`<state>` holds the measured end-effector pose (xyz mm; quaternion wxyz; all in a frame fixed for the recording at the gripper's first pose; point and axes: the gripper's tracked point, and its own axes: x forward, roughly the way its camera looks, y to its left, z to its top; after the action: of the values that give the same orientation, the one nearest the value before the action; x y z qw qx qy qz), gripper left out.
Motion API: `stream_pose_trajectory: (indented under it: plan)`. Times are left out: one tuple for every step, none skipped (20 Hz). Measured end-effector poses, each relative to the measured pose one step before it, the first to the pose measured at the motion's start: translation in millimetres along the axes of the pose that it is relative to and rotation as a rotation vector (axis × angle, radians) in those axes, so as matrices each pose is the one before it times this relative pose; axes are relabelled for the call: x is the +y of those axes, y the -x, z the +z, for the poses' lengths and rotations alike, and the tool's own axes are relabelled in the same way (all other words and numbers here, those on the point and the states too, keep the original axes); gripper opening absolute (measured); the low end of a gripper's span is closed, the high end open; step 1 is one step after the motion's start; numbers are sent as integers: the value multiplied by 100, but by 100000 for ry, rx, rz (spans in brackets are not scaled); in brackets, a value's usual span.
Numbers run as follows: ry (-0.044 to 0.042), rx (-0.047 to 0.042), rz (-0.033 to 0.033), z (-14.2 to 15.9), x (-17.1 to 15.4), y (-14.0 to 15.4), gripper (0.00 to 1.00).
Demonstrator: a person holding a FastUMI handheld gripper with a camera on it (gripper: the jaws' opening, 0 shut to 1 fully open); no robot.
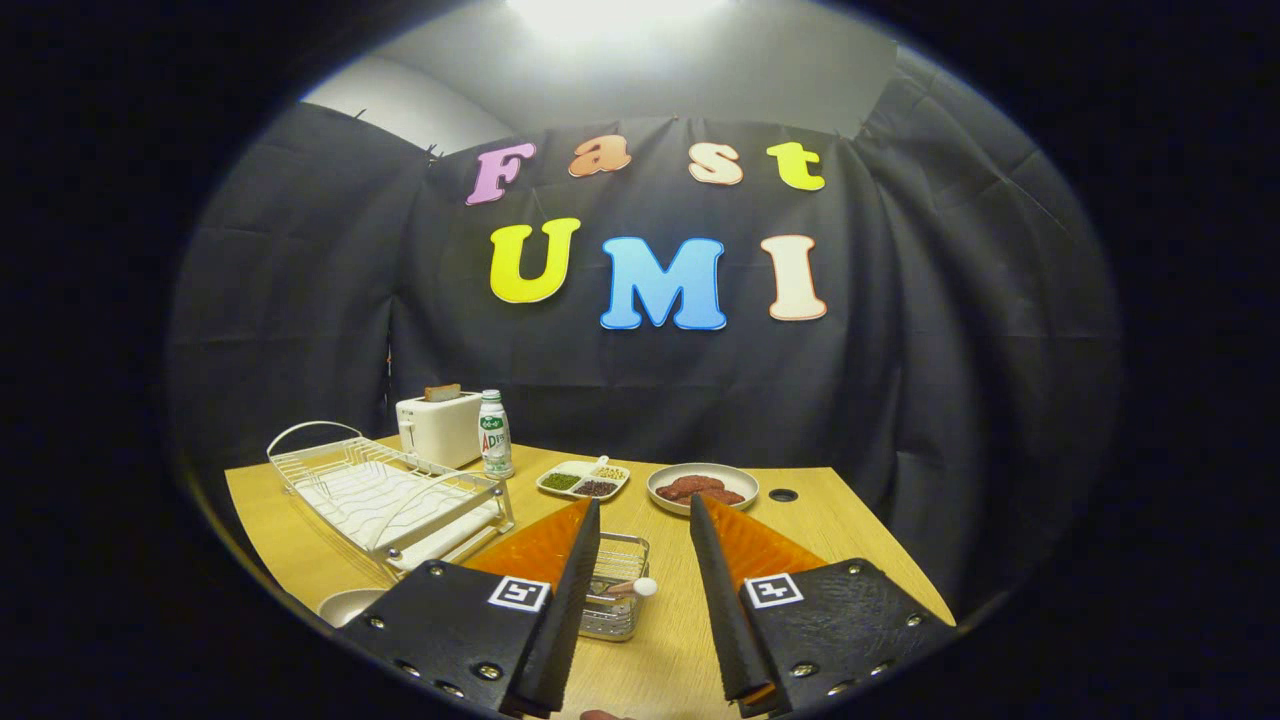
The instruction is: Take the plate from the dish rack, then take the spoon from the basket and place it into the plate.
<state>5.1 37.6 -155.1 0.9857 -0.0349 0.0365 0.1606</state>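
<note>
— Where's the gripper (pixel 645 520)?
— Above the desk (pixel 820 520), jaws spread wide, holding nothing.
— The spoon (pixel 632 588)?
— In the wire basket (pixel 615 600), between the fingers. The plate (pixel 350 603) sits beside the empty dish rack (pixel 385 490).

Single view, mounted on the gripper (pixel 645 520), looking forward along its two fingers (pixel 560 590), which stand apart at the bottom of the view. The camera sits above a wooden table (pixel 800 540) and near it, tilted slightly down toward the tabletop and facing the booth's black cloth wall (pixel 900 380) at the far side. Wide fisheye coverage: it takes in the table from its near part to its far edge, the cloth wall beyond, and a strip of pale wall with a bright light above the cloth. Straight edges bow toward the rim of the round picture
</note>
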Motion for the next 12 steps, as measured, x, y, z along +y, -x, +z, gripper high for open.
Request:
stream_pose_trajectory:
  plan:
    - [841, -1168, -420, -769, 250, -412, 56]
    - [504, -1005, -952, -617, 88, -421, 57]
    - [91, -521, -959, -662, 61, -615, 56]
    - [-185, -1045, -794, -282, 2, -388, 56]
    - [-455, -975, -611, -181, -23, -280, 56]
    - [-773, 175, -237, -441, 109, -389, 56]
    - [-583, -183, -794, -345, -66, -370, 56]
    - [-626, -215, -664, -224, -62, -398, 56]
    - [-544, -70, -629, -267, 15, -334, 56]
    - [146, 669, -999, -423, -186, -411, 56]
    - [280, 1550, 87, -682, 59, -432, 56]
    - [984, 1851, 803, -93, 224, -175, 56]
